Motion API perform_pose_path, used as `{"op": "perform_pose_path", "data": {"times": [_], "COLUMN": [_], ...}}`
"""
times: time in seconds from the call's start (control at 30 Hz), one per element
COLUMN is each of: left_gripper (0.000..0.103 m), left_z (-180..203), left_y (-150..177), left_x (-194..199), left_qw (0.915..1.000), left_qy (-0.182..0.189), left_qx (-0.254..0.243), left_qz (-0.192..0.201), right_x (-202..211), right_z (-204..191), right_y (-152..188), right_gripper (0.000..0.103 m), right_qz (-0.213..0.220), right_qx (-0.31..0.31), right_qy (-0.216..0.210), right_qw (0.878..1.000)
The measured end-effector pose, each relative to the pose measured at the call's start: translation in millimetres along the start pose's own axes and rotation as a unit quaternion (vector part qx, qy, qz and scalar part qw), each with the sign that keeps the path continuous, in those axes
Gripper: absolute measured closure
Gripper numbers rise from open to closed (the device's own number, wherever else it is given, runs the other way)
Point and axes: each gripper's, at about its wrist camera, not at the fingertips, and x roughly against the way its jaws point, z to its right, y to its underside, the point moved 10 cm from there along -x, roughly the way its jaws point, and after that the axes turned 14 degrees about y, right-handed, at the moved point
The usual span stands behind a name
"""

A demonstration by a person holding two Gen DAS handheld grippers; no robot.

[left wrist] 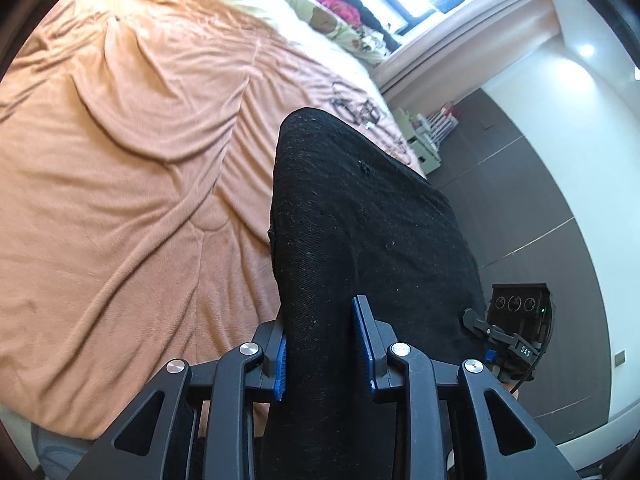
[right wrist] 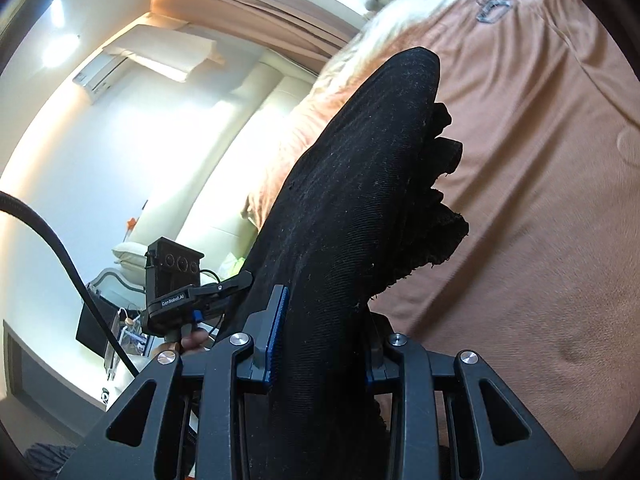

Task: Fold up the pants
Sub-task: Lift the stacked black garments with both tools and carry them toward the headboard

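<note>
The black pants (left wrist: 360,216) hang stretched between my two grippers above the bed. My left gripper (left wrist: 324,344) is shut on the pants, with the cloth bunched between its blue pads. My right gripper (right wrist: 324,340) is shut on the pants (right wrist: 344,208) too; frayed hems stick out to the right of the fold. The right gripper also shows in the left wrist view (left wrist: 508,340) at the far edge of the cloth, and the left gripper in the right wrist view (right wrist: 188,296).
An orange-pink bedspread (left wrist: 120,184) covers the bed below. Plush toys and pillows (left wrist: 328,8) lie at the head by the window. A dark wall panel (left wrist: 532,200) and white wardrobe (right wrist: 168,152) stand beside the bed.
</note>
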Motion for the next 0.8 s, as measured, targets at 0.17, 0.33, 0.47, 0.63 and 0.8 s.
{"op": "perform_pose_path", "data": {"times": [0.17, 0.33, 0.47, 0.63, 0.8], "left_gripper": [0.073, 0.074, 0.074, 0.074, 0.075], "left_z": [25.3, 54.9, 76.4, 84.0, 84.5], "left_y": [-3.8, -8.8, -13.7, -20.0, -26.1], "left_x": [27.4, 60.3, 89.6, 117.9, 143.1], "left_qw": [0.9996, 0.9986, 0.9976, 0.9967, 0.9946], "left_qy": [0.005, 0.002, -0.003, -0.002, -0.002], "left_qx": [-0.017, -0.037, -0.049, -0.054, -0.066], "left_qz": [0.021, 0.038, 0.050, 0.061, 0.080], "right_x": [8.1, 17.4, 22.4, 20.0, 2.3], "right_z": [-25.8, -50.9, -70.1, -89.2, -99.1], "right_y": [6.0, 10.3, 12.8, 16.4, 15.5], "right_gripper": [0.075, 0.075, 0.075, 0.075, 0.075], "right_qz": [0.018, 0.034, 0.043, 0.052, 0.050], "right_qx": [0.020, 0.035, 0.040, 0.053, 0.063], "right_qy": [-0.005, -0.018, -0.031, -0.032, -0.039], "right_qw": [1.000, 0.999, 0.998, 0.997, 0.996]}}
